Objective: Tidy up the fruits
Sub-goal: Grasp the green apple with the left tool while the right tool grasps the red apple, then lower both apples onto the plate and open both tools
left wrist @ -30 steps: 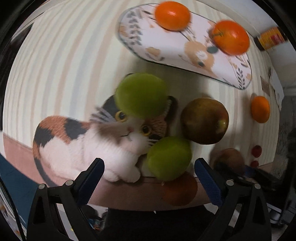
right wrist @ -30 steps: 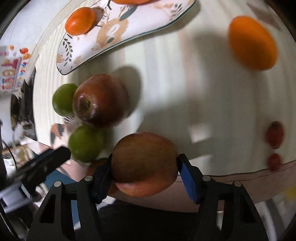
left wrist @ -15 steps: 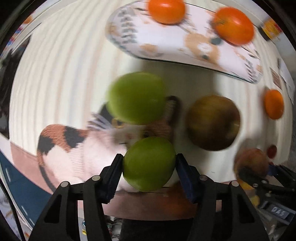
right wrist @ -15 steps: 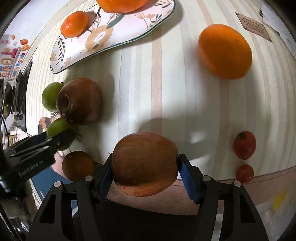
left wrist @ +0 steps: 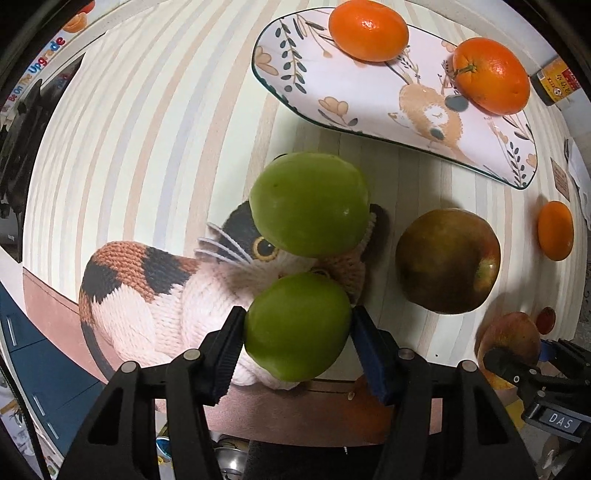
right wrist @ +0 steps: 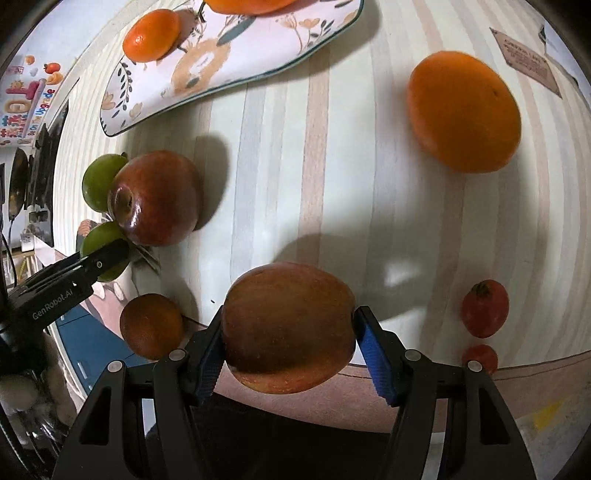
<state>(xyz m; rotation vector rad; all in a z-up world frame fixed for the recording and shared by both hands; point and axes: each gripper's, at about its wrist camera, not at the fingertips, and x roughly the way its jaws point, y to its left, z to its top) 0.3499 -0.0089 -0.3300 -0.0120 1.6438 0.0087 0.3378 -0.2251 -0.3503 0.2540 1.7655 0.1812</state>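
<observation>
A striped tablecloth (left wrist: 155,122) in pale pastel bands covers the table, with a knitted calico cat (left wrist: 155,295) printed on it near the front edge. Towards the back lies a long floral plate (left wrist: 362,99) bearing two oranges (left wrist: 369,29), one at each end of its visible stretch. A third orange (right wrist: 463,110) sits alone on the cloth, well apart from the plate. A dark red apple (right wrist: 155,197) rests beside a green fruit (left wrist: 310,205) that lies over the cat's head. The right gripper (right wrist: 290,328) has its blue pads pressed on both sides of a reddish apple (right wrist: 288,325), gripping it above the table's front edge. The left gripper (left wrist: 297,328) clasps a second green fruit (left wrist: 297,326) between its pads, just in front of the first. A brownish round fruit (right wrist: 151,326) sits near the table edge, and two small red tomatoes (right wrist: 484,308) lie close together to the right.
</observation>
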